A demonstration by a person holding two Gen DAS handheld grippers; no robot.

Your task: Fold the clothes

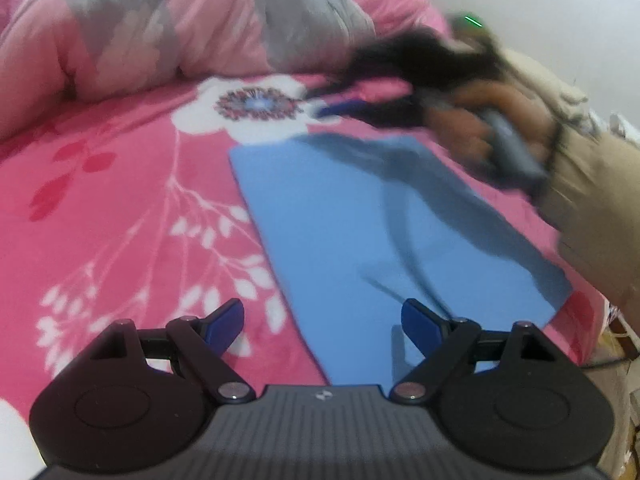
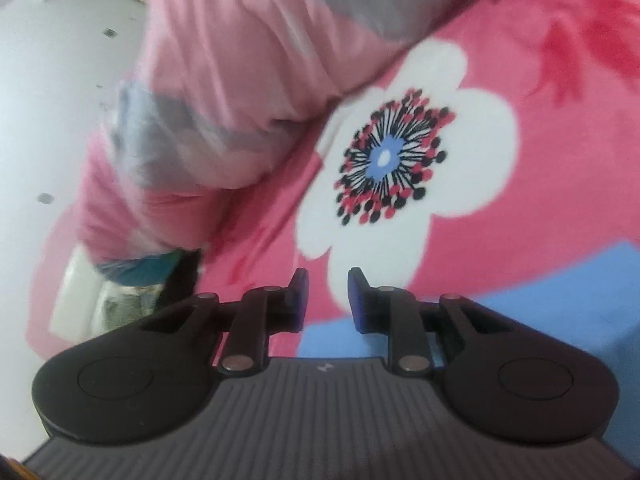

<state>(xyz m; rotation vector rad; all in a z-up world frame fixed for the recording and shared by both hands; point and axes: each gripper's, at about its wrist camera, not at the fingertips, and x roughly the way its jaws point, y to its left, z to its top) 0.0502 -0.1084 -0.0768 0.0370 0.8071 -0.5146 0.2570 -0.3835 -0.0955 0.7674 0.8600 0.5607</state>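
A light blue garment [image 1: 380,220] lies folded into a long flat strip on the pink floral bedspread [image 1: 120,200]. My left gripper [image 1: 322,320] is open and empty, hovering over the strip's near end. My right gripper [image 2: 327,296] has its jaws a small gap apart with nothing between them, over the white flower print next to the strip's far corner [image 2: 560,288]. In the left wrist view the right gripper [image 1: 340,106] is blurred, held by a hand beyond the strip's far end.
A puffy pink and grey quilt [image 1: 180,20] is heaped at the back of the bed. The person's beige-clad body [image 1: 592,208] stands at the right edge. A white wall [image 2: 52,80] lies beyond the bed.
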